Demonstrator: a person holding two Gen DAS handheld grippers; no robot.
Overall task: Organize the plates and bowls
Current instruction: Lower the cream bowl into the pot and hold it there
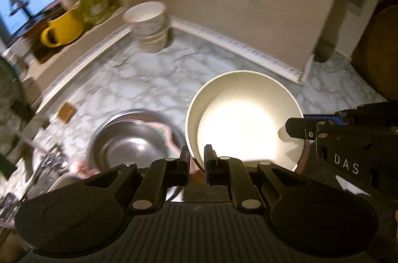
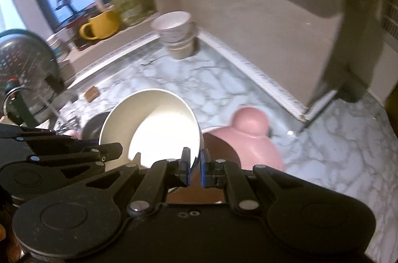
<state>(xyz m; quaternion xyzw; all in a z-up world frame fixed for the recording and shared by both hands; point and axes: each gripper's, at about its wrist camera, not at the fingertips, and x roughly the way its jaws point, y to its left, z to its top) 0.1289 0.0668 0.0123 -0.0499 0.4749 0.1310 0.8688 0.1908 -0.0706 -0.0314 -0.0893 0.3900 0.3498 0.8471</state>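
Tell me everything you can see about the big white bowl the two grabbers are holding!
The big white bowl is round, cream-coloured and smooth, like ceramic or plastic, with finely speckled walls. It is empty, and bright light glares off its flat bottom. It opens upward, tilted a little. The left gripper pinches its near rim; the right gripper pinches the opposite rim. It sits above the marble counter, beside a steel bowl.

Left gripper (image 1: 196, 158) and right gripper (image 2: 195, 161), both angled downward, each pinch opposite sides of one cream bowl's (image 1: 243, 118) rim.
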